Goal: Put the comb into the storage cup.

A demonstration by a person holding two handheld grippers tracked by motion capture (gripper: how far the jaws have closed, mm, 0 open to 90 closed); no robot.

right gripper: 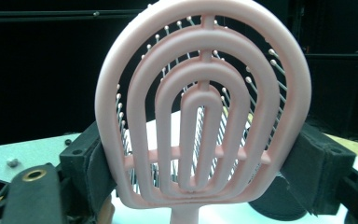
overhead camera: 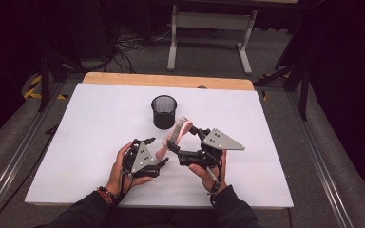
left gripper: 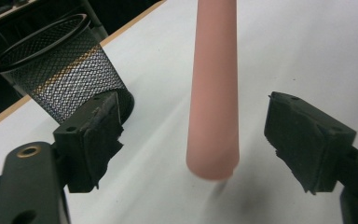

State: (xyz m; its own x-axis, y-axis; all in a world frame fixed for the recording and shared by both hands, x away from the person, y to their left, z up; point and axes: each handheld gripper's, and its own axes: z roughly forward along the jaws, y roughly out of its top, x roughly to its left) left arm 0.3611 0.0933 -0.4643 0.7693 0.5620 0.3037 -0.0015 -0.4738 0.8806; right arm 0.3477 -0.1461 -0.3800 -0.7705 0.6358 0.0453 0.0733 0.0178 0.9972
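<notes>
Mesh cup [overhead camera: 164, 111] on table [overhead camera: 90, 123]; right claw [overhead camera: 184, 137] clamping pink hairbrush [overhead camera: 178, 130], left claw [overhead camera: 164, 154] spread around its handle.

In the left gripper view we lose the pink hairbrush [left gripper: 213, 88] handle's upper length past the top edge, and its tip blurs. In the right gripper view the brush head hides the mesh cup [right gripper: 279, 205] and far worktop [right gripper: 32, 151].

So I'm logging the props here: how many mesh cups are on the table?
1. The black mesh cup stands upright on the white table, just beyond the pink hairbrush clamped in the right gripper.
</notes>
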